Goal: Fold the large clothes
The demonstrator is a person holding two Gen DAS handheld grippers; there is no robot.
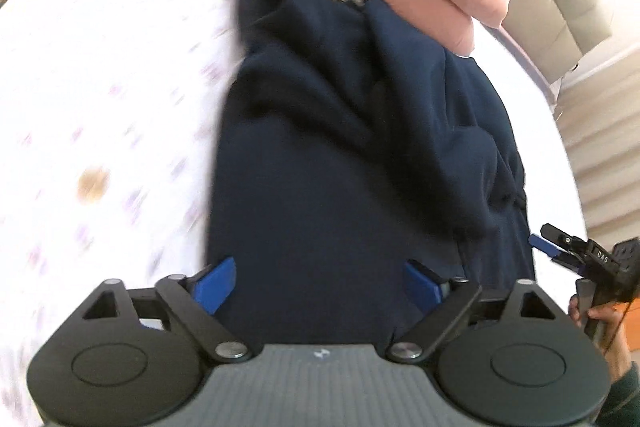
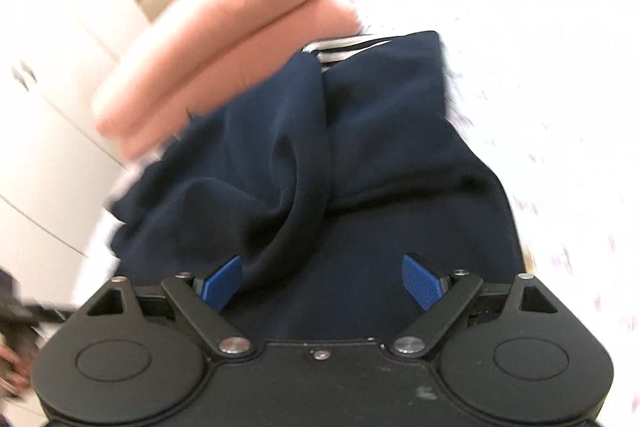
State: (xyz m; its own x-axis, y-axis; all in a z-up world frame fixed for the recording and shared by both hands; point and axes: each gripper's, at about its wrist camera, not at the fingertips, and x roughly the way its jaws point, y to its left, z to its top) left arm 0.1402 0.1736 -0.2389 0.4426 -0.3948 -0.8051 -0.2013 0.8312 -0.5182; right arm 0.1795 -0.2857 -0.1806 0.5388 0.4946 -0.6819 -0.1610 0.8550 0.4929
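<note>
Squarely beneath both spread jaws — navy garment [image 1: 340,147].

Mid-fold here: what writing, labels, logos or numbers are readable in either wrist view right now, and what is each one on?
"DAS": white letters on the black body of the right gripper, seen at the right edge of the left wrist view.
Small pale mark on the grey housing of the left gripper: too small to read.
White and grey striped patch at the far end of the navy garment, beside the pink folded blanket: blurred, no letters legible.
</note>
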